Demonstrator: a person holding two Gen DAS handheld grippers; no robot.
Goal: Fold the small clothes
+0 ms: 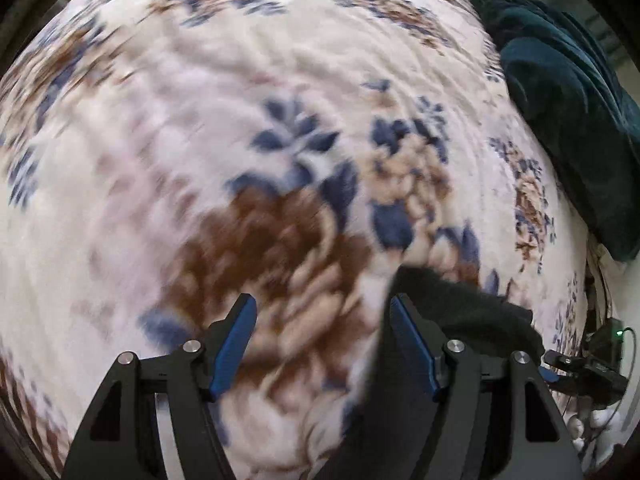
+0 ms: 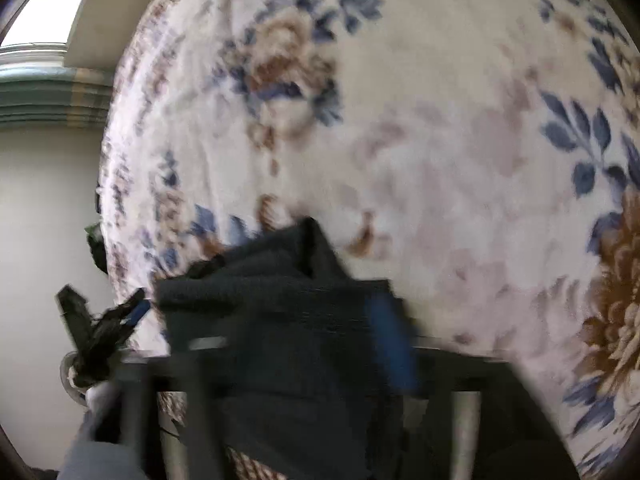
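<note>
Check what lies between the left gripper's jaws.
Only bare floral blanket, in the left wrist view; the left gripper is open, and the black garment lies outside its right jaw.

Fleecy blanket (image 1: 280, 80); seemingly knitted garment (image 2: 280, 280)

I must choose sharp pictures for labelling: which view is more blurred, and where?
Left wrist view: the floral fleece blanket smears, its own tongs stay crisp. Right wrist view: worse, the dark knitted garment and tongs smear together.
</note>
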